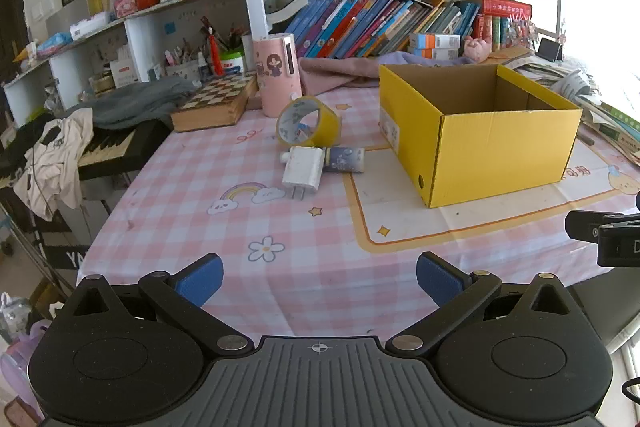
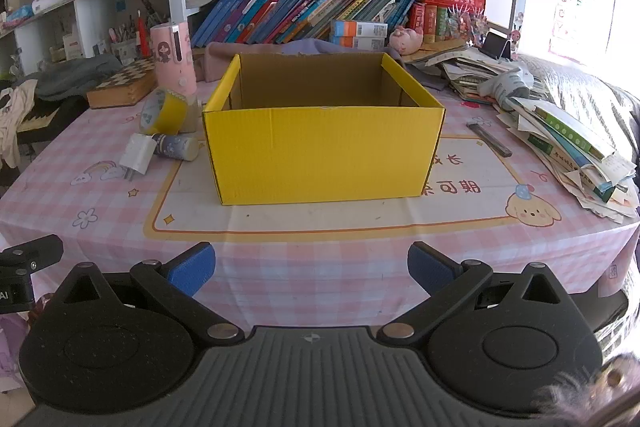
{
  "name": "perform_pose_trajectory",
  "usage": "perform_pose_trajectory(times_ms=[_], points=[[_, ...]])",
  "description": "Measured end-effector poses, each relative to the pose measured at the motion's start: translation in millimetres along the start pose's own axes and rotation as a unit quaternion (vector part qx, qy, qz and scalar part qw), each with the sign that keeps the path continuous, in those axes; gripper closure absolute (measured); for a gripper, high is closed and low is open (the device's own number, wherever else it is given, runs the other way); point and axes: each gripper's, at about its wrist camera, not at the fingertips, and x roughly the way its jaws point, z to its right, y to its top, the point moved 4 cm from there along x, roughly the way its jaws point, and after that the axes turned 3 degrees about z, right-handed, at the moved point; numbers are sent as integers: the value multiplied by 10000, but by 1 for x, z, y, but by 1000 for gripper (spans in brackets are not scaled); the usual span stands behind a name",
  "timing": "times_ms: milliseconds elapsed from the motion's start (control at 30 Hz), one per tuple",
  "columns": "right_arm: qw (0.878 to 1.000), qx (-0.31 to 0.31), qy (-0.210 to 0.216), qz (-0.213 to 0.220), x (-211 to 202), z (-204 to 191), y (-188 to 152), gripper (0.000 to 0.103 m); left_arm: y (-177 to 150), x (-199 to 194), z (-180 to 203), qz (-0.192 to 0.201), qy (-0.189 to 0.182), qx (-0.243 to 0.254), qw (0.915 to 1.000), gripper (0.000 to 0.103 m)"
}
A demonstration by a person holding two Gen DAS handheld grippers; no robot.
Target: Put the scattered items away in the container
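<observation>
Left wrist view showed your left gripper (image 1: 319,281), fingers spread empty like your right gripper (image 2: 311,269), nearer the white plastic charger plug (image 1: 302,169) lying ahead, left of the yellow cardboard box (image 1: 500,155).

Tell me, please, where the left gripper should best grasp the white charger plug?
Probably across the two flat sides of the white charger plug, coming from above with the left gripper: it lies flat, prongs toward the camera, and its far end touches the small tube.

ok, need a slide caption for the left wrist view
Open left gripper faces a tape roll, white charger and small tube lying beside the yellow box.
</observation>
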Motion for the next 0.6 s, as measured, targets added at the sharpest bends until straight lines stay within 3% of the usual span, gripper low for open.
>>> perform_pose_trajectory(times_ms=[600], points=[[10000,-21,-8,-17,0,-7,1,0,-3,3,-2,-65,-5,-21,10000,0]])
